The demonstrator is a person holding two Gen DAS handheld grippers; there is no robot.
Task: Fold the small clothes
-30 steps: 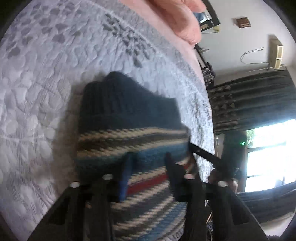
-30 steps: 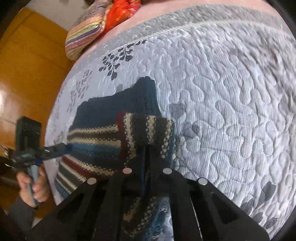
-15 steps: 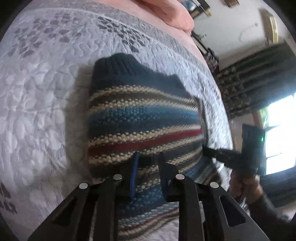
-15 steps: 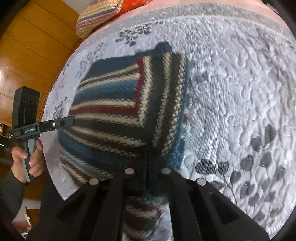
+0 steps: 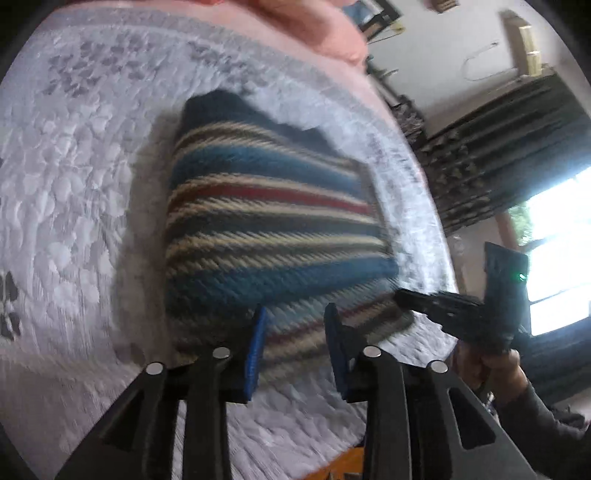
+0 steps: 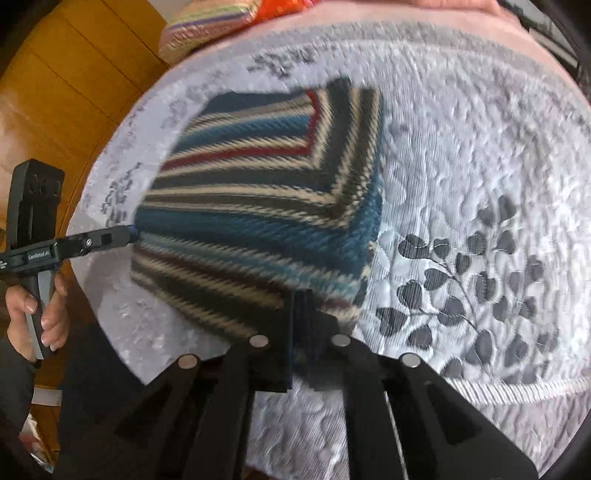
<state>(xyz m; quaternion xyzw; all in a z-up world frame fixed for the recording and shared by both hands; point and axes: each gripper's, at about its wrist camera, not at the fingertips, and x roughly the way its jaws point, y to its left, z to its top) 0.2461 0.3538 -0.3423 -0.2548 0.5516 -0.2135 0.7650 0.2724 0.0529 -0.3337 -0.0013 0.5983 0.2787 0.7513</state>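
A striped knit sweater (image 5: 266, 229) in blue, cream, red and dark bands lies folded flat on the grey quilted bedspread (image 5: 74, 184). My left gripper (image 5: 295, 332) is open at the sweater's near edge, its blue pads (image 5: 255, 350) apart with knit showing between them. In the right wrist view the sweater (image 6: 258, 192) has one side folded over, so its stripes meet in a V. My right gripper (image 6: 303, 314) is shut on the near hem. From the other camera, each gripper appears beside a corner: the right gripper (image 5: 424, 306) and the left gripper (image 6: 92, 243), each in a hand.
The bedspread (image 6: 480, 147) carries a dark leaf print to the right of the sweater. A pink pillow (image 5: 314, 29) and a striped cushion (image 6: 207, 33) lie at the far end. Orange wood (image 6: 55, 92) lies left of the bed. Dark curtains (image 5: 498, 147) hang beyond it.
Both grippers have drawn back toward the bed's near edge, and more of the sweater shows, lying flat. The left jaws have widened since half a second ago. The right stays shut on the hem.
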